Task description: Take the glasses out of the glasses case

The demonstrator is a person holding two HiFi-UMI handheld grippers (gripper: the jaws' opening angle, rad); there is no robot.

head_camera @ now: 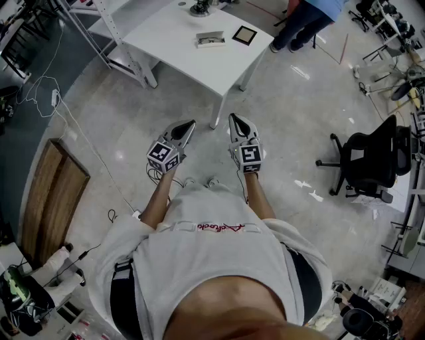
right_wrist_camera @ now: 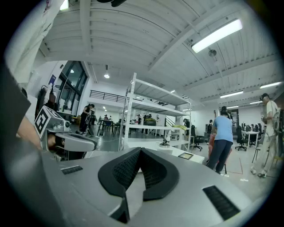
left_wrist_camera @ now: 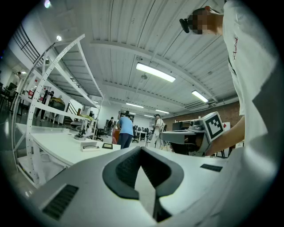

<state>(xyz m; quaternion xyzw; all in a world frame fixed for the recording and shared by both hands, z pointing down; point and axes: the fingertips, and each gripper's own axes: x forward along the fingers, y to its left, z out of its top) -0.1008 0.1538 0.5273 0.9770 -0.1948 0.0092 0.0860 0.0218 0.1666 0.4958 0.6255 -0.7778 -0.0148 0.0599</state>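
The glasses case (head_camera: 210, 39) is a pale, flat box lying on the white table (head_camera: 179, 30) far ahead of me. It also shows small in the left gripper view as the glasses case (left_wrist_camera: 90, 145). I cannot make out the glasses at this distance. My left gripper (head_camera: 191, 123) and right gripper (head_camera: 234, 118) are held side by side at waist height over the floor, well short of the table. Both are level, pointing at the table, shut and empty. In their own views the left gripper (left_wrist_camera: 141, 148) and right gripper (right_wrist_camera: 140, 150) show their pads meeting at the tip.
A black square marker card (head_camera: 244, 34) lies next to the case. A white metal shelf frame (head_camera: 119, 40) stands at the table's left. A person in a blue shirt (head_camera: 302, 20) stands beyond the table. There is a black office chair (head_camera: 368, 163) at right, and a wooden panel (head_camera: 53, 199) and cables at left.
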